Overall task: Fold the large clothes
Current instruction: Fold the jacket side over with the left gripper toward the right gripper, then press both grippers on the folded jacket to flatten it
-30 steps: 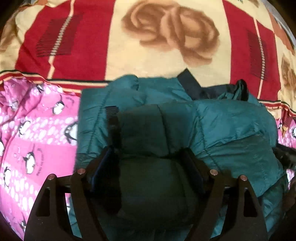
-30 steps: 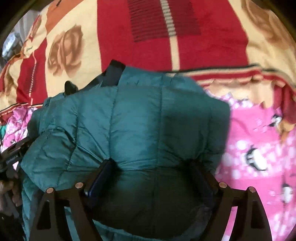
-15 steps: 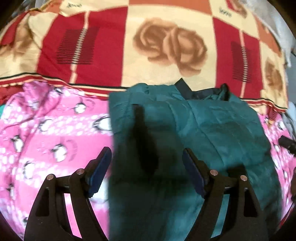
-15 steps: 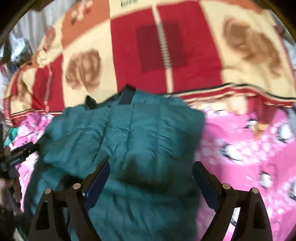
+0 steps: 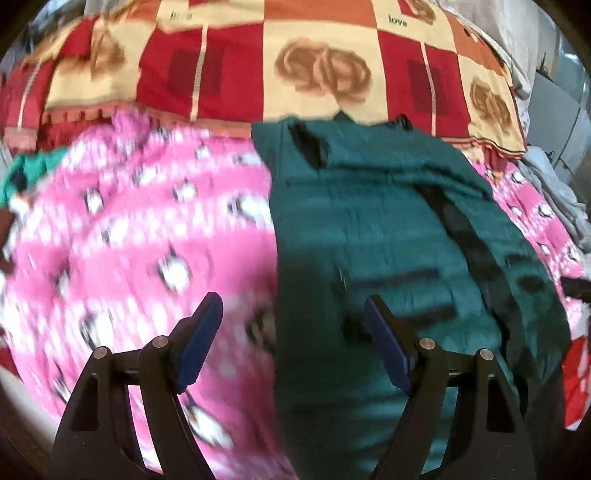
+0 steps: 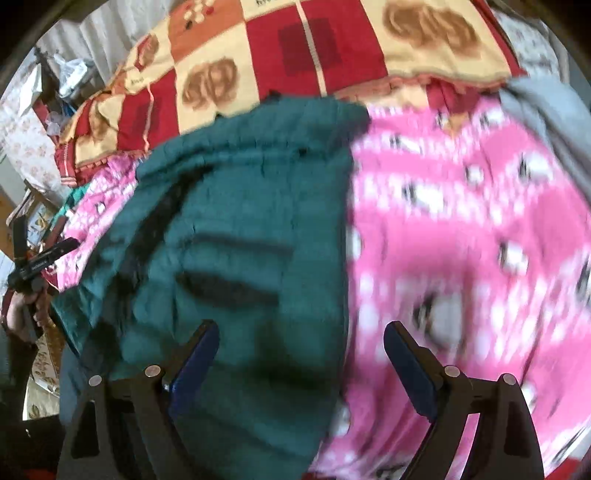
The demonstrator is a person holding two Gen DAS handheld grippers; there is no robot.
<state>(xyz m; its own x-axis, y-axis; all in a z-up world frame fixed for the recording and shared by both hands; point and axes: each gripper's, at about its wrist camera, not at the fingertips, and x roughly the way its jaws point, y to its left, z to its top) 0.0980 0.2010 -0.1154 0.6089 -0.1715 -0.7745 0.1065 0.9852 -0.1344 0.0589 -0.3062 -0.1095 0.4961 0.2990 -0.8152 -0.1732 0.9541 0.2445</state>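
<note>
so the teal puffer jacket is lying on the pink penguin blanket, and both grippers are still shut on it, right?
Not quite. The teal puffer jacket does lie on the pink penguin blanket, but neither gripper is shut on it. The left wrist view shows the left gripper open above the jacket's edge with nothing held; the right wrist view shows the right gripper open as well.

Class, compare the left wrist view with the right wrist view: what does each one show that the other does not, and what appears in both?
Only the left wrist view shows the left gripper close up, open and empty, and the word "love" printed on the blanket.

Only the right wrist view shows the right gripper, also open and empty, and a grey cloth at the bed's far right.

Both show the green puffer jacket lying on the pink penguin blanket, with the red and cream rose blanket behind.
</note>
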